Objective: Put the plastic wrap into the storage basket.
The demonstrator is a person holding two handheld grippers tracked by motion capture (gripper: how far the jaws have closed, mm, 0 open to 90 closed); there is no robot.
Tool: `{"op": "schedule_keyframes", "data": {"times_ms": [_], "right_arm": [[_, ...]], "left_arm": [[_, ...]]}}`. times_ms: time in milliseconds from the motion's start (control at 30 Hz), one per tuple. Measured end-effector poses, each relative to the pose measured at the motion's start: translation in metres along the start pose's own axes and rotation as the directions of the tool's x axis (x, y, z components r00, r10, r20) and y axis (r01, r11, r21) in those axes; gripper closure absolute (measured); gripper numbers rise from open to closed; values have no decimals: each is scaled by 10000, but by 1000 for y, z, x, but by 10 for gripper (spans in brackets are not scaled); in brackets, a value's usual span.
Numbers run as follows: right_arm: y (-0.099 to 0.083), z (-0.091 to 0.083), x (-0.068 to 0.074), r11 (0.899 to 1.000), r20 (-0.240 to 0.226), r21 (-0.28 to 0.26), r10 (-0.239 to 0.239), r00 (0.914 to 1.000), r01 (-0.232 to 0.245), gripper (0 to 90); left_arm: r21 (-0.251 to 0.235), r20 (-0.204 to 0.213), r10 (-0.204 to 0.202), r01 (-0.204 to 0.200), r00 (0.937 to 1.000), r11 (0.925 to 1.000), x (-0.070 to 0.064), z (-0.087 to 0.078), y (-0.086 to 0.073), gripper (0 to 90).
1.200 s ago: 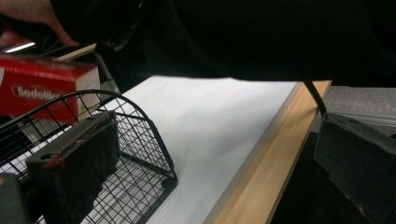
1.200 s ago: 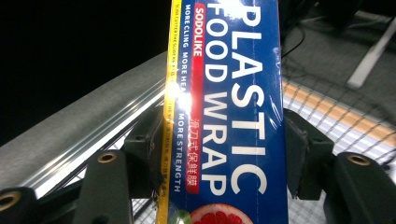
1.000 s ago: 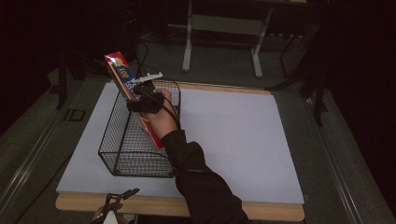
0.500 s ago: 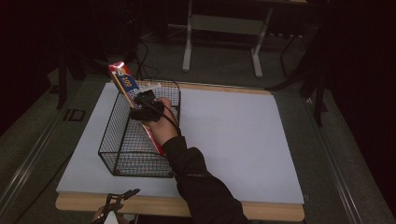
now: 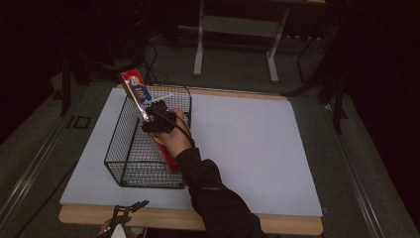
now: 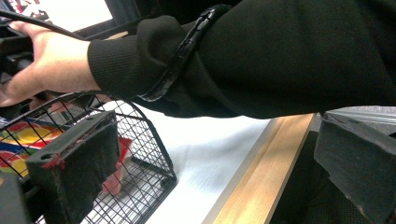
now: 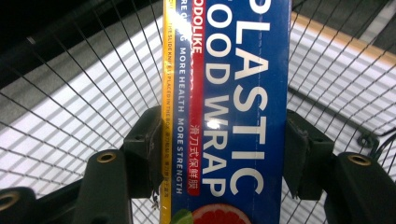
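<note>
The plastic wrap box is pinched across its width by the right gripper, its long axis tilted up past the wire basket's far-left corner, while the left gripper, jaws spread, is held off the table's near edge.

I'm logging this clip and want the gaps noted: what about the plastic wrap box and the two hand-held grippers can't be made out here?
- Plastic wrap box: both ends cut off by the right gripper view's edges; in the high view the hand hides its lower part.
- Right hand-held gripper: its pads' contact with the box is too dark to confirm.
- Left hand-held gripper: small and dim at the high view's bottom edge.
- Wire basket: its floor is too dark to read.
</note>
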State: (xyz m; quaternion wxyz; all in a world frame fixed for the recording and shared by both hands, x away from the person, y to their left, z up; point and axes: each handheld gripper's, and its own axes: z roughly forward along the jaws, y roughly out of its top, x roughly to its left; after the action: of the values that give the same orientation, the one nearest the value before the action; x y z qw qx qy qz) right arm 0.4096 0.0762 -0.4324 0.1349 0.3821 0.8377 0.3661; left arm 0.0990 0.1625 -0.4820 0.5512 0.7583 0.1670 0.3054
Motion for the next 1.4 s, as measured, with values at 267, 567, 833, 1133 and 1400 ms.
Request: {"op": "schedule_keyframes", "data": {"times_ms": [267,567,833,1133,1400], "right_arm": [[-2,0,-5,9997,47,120,206,9998,-206,381],[-1,4,-9,9989,303,185,416,9987,-421,379],[-3,3,-11,9993,192,112,351,9992,-354,332],[-7,-7,-18,9986,-1127,324,-376,9929,415,134],[-10,-27,-19,9958,-1111,-47,-912,9896,913,132]], "left_arm": [[23,15,39,-39,10000,10000,-1,1,0,7],[10,30,37,-37,10000,10000,0,1,0,7],[-4,33,44,-44,10000,10000,-1,1,0,7],[-4,24,33,-33,10000,10000,0,2,0,7],[77,48,19,-19,10000,10000,-1,4,0,7]]}}
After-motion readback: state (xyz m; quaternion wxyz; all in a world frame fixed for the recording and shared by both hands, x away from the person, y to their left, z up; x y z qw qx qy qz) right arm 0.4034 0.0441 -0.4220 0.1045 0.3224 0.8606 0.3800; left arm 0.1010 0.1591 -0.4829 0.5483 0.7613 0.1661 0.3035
